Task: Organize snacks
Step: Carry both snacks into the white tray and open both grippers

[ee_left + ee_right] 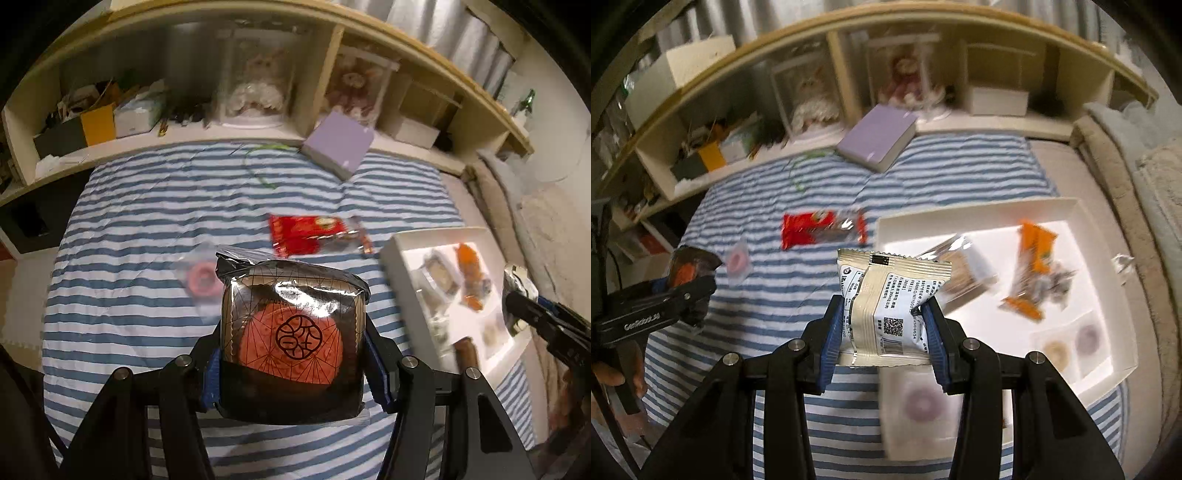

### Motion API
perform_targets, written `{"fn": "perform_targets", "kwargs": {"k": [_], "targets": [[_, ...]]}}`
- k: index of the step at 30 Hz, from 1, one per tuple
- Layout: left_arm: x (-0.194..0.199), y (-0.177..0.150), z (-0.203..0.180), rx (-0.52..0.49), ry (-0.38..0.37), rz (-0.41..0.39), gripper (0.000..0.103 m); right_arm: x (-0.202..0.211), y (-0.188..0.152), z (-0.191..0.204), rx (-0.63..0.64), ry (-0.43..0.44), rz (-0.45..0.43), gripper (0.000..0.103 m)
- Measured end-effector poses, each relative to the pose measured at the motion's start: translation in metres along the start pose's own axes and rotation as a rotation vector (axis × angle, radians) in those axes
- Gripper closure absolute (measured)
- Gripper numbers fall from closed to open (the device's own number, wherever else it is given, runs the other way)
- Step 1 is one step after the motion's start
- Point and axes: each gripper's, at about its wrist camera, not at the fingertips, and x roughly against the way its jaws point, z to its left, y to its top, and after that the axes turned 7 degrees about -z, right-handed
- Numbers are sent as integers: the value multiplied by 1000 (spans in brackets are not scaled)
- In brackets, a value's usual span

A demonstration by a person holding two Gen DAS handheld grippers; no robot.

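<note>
My left gripper [293, 354] is shut on a dark, clear-wrapped mooncake package [295, 317] with a round orange cake inside, held above the striped bedspread [147, 221]. It also shows at the left of the right wrist view as the left gripper [683, 280]. My right gripper [884, 314] is shut on a cream snack packet [897, 291] printed with a QR code, beside the white tray [979, 210]. The tray holds an orange packet [1032, 266], a brown snack and ring sweets [1087, 338]. A red packet [812, 229] and a pink ring sweet [737, 260] lie on the bed.
A purple box [338, 142] lies at the bed's far edge, below a cluttered wooden shelf [221, 138] with dolls in clear cases. A white packet with a purple ring [918, 402] sits at the tray's near corner. A beige cushion [1108, 177] runs along the right.
</note>
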Motion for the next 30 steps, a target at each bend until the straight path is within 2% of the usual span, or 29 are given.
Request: {"fn": "perform_targets", "kwargs": {"k": [7, 18, 25, 30], "targets": [[11, 1, -58, -41, -41, -17, 42, 23, 10, -49, 32, -58, -31, 60], [-27, 2, -151, -69, -155, 35, 42, 38, 4, -138, -8, -96, -13, 60], [-68, 0, -212, -119, -231, 122, 42, 39, -5, -185, -43, -124, -3, 60], [-118, -7, -247, -123, -278, 248, 42, 34, -9, -211, -65, -125, 10, 60]]}}
